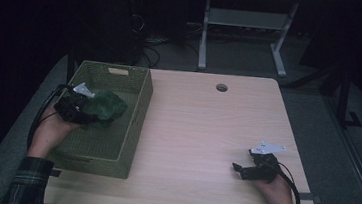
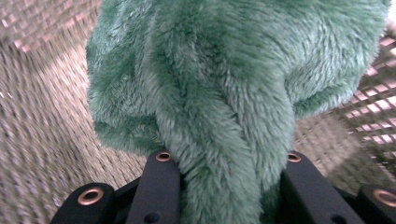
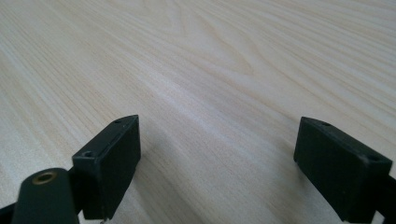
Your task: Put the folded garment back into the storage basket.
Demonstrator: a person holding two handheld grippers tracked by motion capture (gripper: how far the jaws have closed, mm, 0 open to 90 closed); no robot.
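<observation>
basket walls (image 1: 139, 123): boxing in the left gripper (image 1: 84, 108) and its green plush (image 1: 107, 106)
tabletop (image 1: 201, 134): lying open between basket and right gripper (image 1: 240, 169)

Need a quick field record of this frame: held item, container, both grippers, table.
held item: green plush cloth, fuzzy, bunched
left gripper: shut on the green plush cloth, holding it over the inside of the basket
container: green woven basket, open top, at the table's left side
basket contents: woven floor visible below the cloth; nothing else seen inside
right gripper: open, nothing between its jaws, low over bare wood at the table's right side
table: light wood, round cable hole near the far edge
</observation>
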